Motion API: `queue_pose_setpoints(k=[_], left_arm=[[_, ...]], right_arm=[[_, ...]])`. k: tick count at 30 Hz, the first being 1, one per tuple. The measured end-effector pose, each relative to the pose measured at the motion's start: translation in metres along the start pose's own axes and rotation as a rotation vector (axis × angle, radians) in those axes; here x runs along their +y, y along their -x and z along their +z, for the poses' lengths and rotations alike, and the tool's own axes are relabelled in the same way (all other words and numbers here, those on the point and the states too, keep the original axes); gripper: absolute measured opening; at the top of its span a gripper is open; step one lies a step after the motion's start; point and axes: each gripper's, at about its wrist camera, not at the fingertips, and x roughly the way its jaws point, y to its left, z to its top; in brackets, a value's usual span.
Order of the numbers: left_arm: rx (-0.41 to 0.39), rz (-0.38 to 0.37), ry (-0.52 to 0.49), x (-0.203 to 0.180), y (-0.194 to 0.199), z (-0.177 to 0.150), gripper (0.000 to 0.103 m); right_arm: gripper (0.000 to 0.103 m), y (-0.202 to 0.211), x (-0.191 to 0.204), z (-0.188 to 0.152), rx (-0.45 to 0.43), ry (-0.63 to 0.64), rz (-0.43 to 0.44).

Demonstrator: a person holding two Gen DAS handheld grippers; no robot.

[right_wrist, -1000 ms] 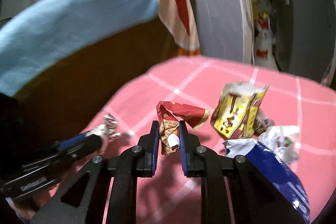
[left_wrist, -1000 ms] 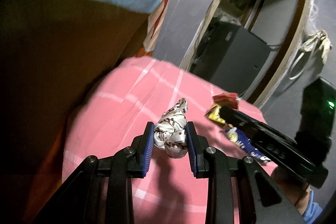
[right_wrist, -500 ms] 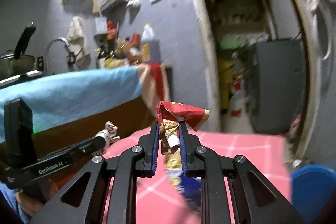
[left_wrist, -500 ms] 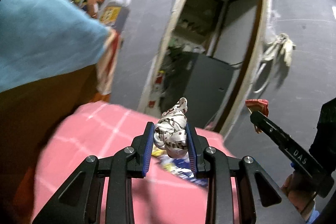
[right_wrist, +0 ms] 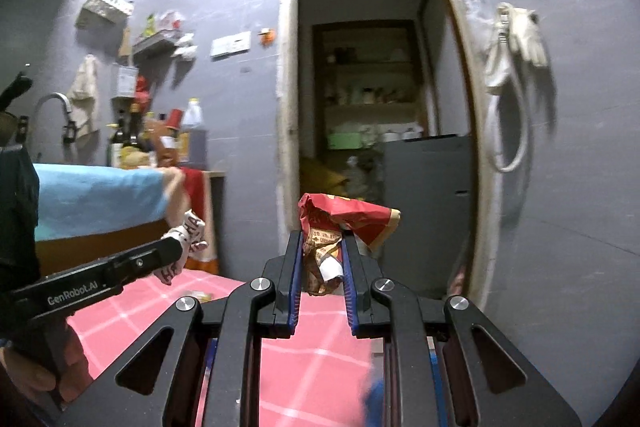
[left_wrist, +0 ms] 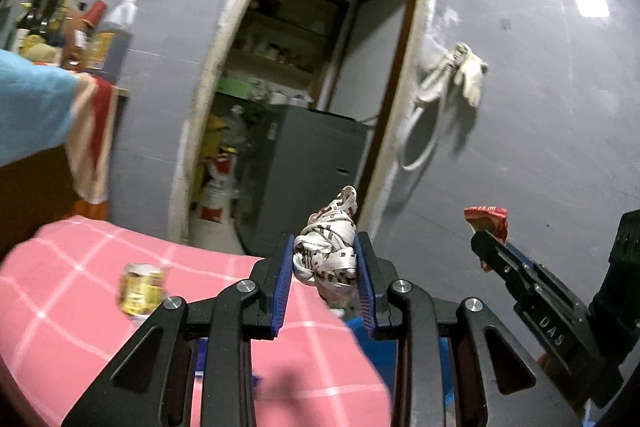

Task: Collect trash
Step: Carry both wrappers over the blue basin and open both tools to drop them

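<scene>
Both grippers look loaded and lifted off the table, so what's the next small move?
Probably carry both toward the blue container low beyond the pink tablecloth: the left gripper pinches a white crumpled wrapper, the right gripper a red one.

Right gripper (right_wrist: 321, 263) clamped on a crumpled red wrapper (right_wrist: 340, 227), held level above the pink checked cloth (right_wrist: 316, 359). Left gripper (right_wrist: 172, 251) at left, pinching a white printed wrapper (right_wrist: 191, 233). Open doorway (right_wrist: 360, 107) behind.
</scene>
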Motion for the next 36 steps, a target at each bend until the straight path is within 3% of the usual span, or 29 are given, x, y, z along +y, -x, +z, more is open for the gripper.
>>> queue_pose_setpoints(k=[8, 14, 22, 29, 31, 36], left_arm=[[0.102, -0.078, -0.038, -0.046, -0.058, -0.018, 0.026], [0.204, -0.101, -0.042, -0.062, -0.098, -0.030, 0.026], [0.394, -0.109, -0.002, -0.066, -0.141, -0.055, 0.026], [0.522, -0.102, 0.067, -0.056, -0.169, -0.077, 0.026], [0.543, -0.100, 0.085, -0.053, -0.173, -0.081, 0.027], [0.562, -0.089, 0.094, -0.048, -0.174, -0.085, 0.032]], right_arm=[[0.016, 0.007, -0.061, -0.029, 0.030, -0.085, -0.143], [0.016, -0.002, -0.099, -0.056, 0.115, -0.192, -0.207], [0.017, -0.019, -0.124, -0.087, 0.275, -0.280, -0.235], [0.021, -0.027, -0.137, -0.105, 0.355, -0.335, -0.248], [0.030, -0.028, -0.139, -0.108, 0.371, -0.347, -0.251], [0.031, -0.031, -0.143, -0.113, 0.395, -0.367, -0.250]])
